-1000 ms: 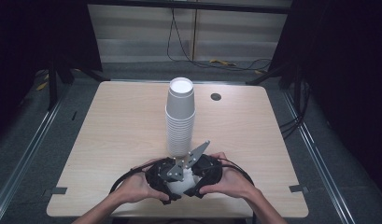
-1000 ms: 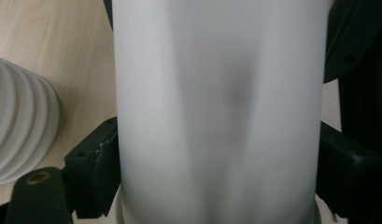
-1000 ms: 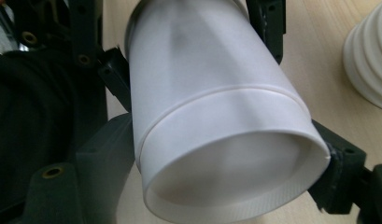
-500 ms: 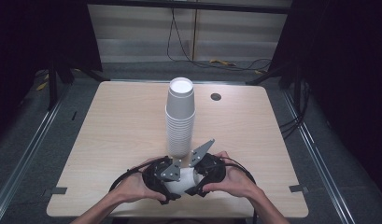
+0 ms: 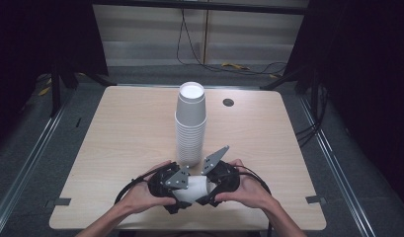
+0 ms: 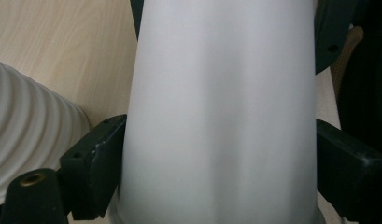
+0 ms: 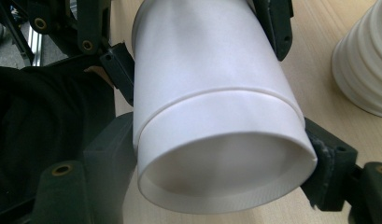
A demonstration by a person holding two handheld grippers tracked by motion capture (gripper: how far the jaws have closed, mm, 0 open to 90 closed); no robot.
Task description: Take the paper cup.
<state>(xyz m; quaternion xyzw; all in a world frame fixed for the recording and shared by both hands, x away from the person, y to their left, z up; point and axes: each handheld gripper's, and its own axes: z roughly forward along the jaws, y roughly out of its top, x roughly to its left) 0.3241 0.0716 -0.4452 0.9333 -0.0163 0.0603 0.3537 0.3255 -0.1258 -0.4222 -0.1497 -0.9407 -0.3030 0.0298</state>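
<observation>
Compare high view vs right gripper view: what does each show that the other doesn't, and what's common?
High view alone: both hands, the whole table, the small dark hole near its far edge, and the cup stack's open top.

Right gripper view alone: the nested pair up close. An outer cup with its open mouth toward the camera, pressed between the right gripper jaws, and an inner cup sticking out, with the left gripper jaws at its sides.

Both: the white cups held between the two grippers, and the cup stack on the table.
</observation>
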